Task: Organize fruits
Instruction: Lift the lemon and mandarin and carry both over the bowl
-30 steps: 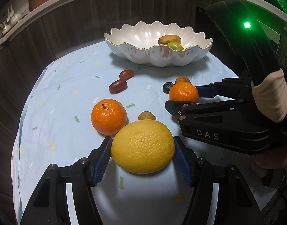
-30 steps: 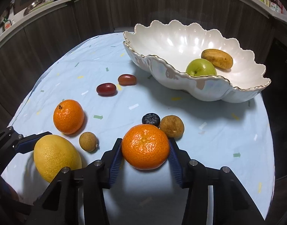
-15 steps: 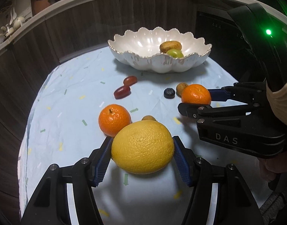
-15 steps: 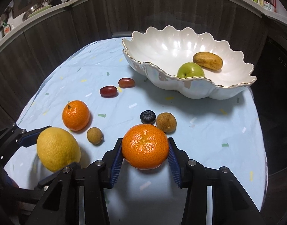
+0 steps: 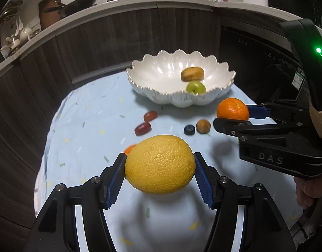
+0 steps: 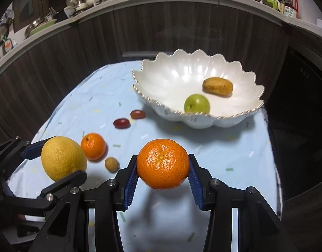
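Pale blue tablecloth (image 5: 81, 113) below, left gripper (image 5: 159, 168) clamps the heavy, firm-skinned yellow citrus (image 5: 159, 164) across its middle while right gripper (image 6: 163, 169) likewise holds the lighter, softer mandarin (image 6: 163, 163), both aloft short of the fragile white bowl (image 6: 152, 103)

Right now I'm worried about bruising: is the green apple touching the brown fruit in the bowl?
Apart. The right wrist view shows bare white bowl between the green apple and the brown fruit.
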Demonstrator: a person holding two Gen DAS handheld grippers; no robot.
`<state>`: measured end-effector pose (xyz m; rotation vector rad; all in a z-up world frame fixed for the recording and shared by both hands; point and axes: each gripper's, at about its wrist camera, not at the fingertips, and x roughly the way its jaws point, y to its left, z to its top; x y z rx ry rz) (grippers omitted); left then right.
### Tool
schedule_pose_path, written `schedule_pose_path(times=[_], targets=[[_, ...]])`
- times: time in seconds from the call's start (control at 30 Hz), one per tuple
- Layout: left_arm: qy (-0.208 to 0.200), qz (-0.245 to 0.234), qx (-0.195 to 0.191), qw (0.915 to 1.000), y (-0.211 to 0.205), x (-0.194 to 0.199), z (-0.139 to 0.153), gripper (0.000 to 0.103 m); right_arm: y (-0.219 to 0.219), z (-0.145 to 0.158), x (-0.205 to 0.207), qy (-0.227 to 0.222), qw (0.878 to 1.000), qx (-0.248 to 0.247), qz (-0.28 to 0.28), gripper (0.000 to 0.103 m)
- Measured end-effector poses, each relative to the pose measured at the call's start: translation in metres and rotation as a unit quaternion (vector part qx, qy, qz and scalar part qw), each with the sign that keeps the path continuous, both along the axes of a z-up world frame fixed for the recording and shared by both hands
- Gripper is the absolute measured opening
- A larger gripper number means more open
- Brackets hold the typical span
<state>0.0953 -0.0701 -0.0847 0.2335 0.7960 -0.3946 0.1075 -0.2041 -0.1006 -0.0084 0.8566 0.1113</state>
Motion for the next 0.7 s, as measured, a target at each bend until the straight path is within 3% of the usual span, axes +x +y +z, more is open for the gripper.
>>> schedule_pose_path(times=[0.7], targets=[[-0.029,-0.001,-0.007,0.9996,-0.043,0.092,0.054,0.062,-0.058,0.056,0.05,-0.052,0.997,0.0,-0.062,0.046]])
